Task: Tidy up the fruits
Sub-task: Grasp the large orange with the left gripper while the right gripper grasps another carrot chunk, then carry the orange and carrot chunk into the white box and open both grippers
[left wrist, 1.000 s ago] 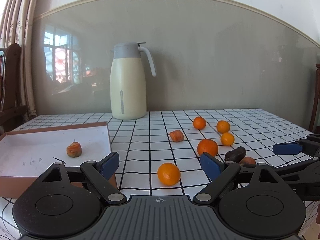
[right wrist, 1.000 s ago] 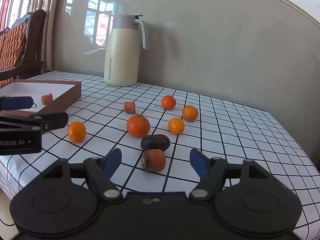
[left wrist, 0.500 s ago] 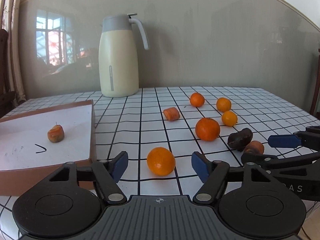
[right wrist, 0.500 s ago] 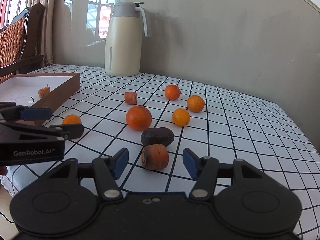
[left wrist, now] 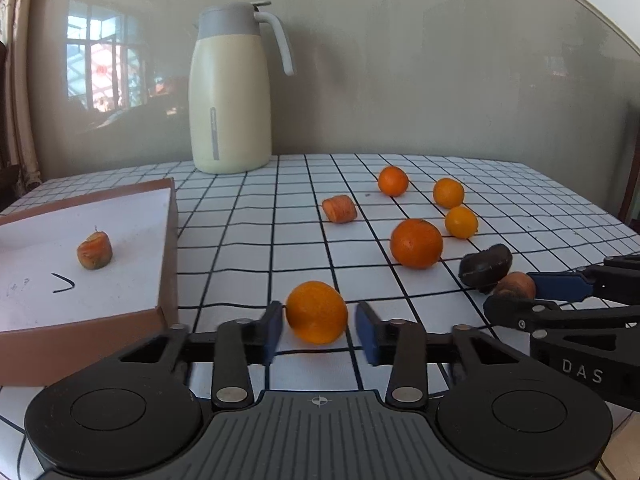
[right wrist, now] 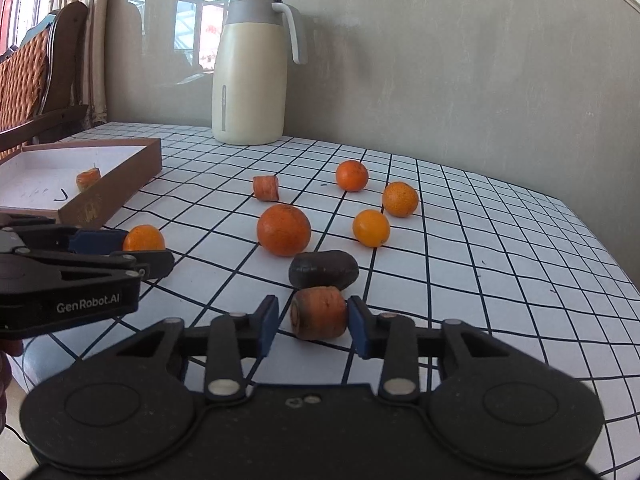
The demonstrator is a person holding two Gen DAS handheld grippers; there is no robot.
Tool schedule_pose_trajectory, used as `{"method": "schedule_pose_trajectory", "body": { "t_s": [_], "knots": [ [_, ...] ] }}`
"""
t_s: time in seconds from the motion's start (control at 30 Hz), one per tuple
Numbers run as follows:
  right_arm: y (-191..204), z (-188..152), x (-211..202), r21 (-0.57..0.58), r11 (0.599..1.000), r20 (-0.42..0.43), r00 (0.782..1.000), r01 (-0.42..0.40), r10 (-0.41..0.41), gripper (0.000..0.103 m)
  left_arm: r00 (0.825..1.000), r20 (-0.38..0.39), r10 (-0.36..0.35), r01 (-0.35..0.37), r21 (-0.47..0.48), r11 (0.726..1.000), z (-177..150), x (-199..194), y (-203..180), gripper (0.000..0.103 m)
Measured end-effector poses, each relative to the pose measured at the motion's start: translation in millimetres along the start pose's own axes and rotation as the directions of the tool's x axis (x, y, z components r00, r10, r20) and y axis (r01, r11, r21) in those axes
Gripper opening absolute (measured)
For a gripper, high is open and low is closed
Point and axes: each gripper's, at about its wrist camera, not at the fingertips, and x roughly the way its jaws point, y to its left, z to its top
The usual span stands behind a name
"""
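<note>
Both sets of jaws have come way in since the earlier frames, where they stood wide with the fruit sitting loose in front of them. Left wrist view first: the left gripper [left wrist: 316, 330] is closing around the near orange [left wrist: 317, 312] at lower centre, left pad about touching the peel, right pad with a sliver of gap, so not really clamped yet. I'd guess that orange is light, round and smooth-skinned, so it'll want to roll or squirt out unless the pads meet it across the widest part, and gently since it's soft. Middle left is the cardboard box [left wrist: 168, 248], holding just one carrot stub [left wrist: 94, 250] and what looks like a pen mark. Four more oranges, another carrot chunk and a dark purple-brown piece are scattered at right of centre on the checked tablecloth [left wrist: 248, 240]. Right wrist view: the right gripper [right wrist: 313, 322] looks clenched on the carrot piece [right wrist: 319, 313] at lower centre, right pad pressed on it, left pad very close though I can't swear it's touching. Carrot's stiff and a bit rough, should take a firm squeeze across its sides no problem. It's touching the dark piece [right wrist: 323, 269] just behind it, so lifting might nudge that. Box sits at middle left here with the same single stub inside
</note>
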Motion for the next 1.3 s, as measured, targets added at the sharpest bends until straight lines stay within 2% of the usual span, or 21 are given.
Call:
{"method": "schedule_pose_trajectory", "body": {
  "t_s": [0.27, 0.6, 0.9, 1.3],
  "knots": [
    [-7, -1, -2, 0.023, 0.999, -0.004, 0.999, 0.049, -0.049, 0.021, 1.000, 0.015, -0.009, 0.009, -0.010, 1.000, 1, -4, 2, 0.034],
    [-7, 3, -13, 0.041, 0.998, 0.042, 0.998, 0.037, -0.039, 0.021, 0.999, 0.043, 0.001, -0.001, -0.021, 1.000, 2, -19, 13, 0.034],
    [12, 15, -25, 0.033, 0.999, 0.093, 0.996, 0.001, -0.004, 0.021, 0.996, 0.083, 0.040, -0.038, -0.023, 0.999, 7, -45, 31, 0.034],
    [59, 37, -39, -0.032, 0.996, 0.163, 0.982, -0.089, 0.093, 0.021, 0.985, 0.140, 0.102, -0.095, -0.056, 0.994, 12, -84, 67, 0.034]
  ]
}}
